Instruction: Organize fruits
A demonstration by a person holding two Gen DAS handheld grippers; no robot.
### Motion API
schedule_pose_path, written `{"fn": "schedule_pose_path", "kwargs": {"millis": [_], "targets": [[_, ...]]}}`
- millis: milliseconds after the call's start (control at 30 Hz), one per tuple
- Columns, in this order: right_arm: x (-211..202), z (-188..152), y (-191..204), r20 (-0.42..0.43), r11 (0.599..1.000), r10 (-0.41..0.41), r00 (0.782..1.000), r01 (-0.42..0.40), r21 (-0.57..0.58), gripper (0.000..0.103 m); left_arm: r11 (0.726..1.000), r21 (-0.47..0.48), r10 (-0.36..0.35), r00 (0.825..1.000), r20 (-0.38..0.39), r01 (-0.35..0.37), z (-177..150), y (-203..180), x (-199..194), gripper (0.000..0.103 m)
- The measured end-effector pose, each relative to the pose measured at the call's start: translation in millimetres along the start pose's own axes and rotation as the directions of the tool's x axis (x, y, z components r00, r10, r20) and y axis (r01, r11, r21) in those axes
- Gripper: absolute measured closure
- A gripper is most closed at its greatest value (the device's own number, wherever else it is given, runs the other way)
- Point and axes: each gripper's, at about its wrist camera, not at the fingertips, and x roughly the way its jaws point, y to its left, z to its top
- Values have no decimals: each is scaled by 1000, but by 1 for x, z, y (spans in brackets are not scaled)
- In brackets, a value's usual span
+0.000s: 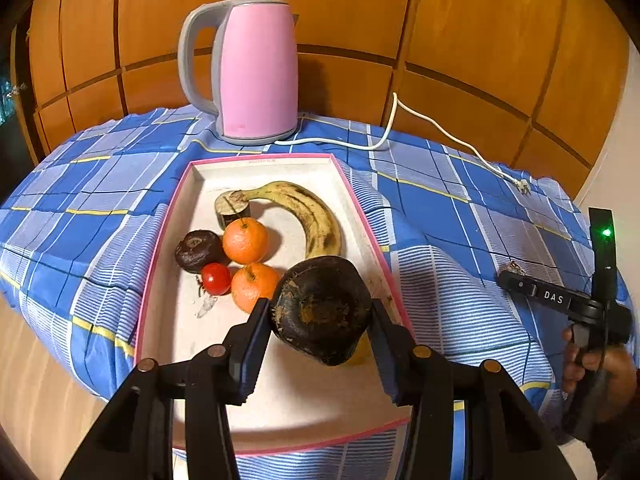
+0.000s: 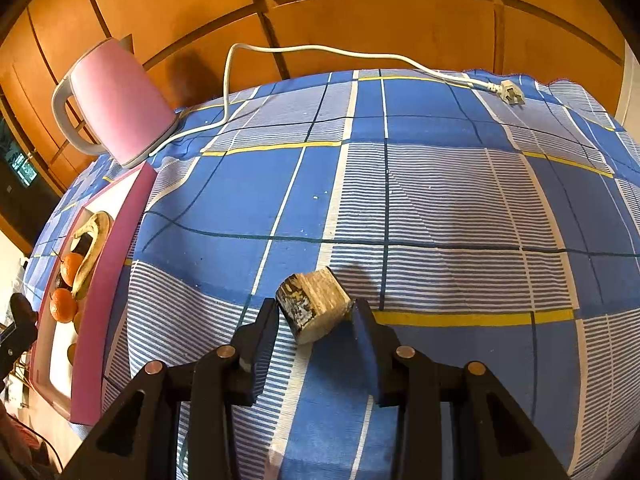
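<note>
Fruit sorting, late stage. Left gripper [image 1: 320,316] clamps a dark, blackened fruit [image 1: 322,308], held above the near end of the pink-rimmed tray [image 1: 160,240]. Beyond it in the tray lie two oranges [image 1: 245,240], a red tomato [image 1: 216,278], a second dark fruit [image 1: 198,250], a spotted banana [image 1: 316,216] and a short wooden stub [image 1: 232,208]. Right gripper [image 2: 316,320], well right of the tray, holds a cut wooden block [image 2: 314,306] over the blue checked tablecloth [image 2: 440,200]. Behind the tray stands a pink kettle [image 1: 256,72], its white cord [image 2: 320,50] unplugged. Judged remaining: release both held pieces into the tray.
</note>
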Motion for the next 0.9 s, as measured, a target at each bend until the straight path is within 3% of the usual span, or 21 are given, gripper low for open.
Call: {"fn": "schedule_pose_path", "kwargs": {"millis": [167, 467, 900], "targets": [[1, 0, 3, -2, 1000, -17, 1000, 17, -11, 65, 998, -63, 14, 1000, 4, -14, -4, 29, -13, 54], [1, 0, 2, -1, 1000, -12, 1000, 12, -16, 65, 972, -211, 109, 994, 0, -107, -12, 89, -34, 55], [2, 0, 2, -4, 1000, -12, 1000, 12, -24, 65, 995, -91, -51, 997, -62, 46, -20, 43, -18, 55]]}}
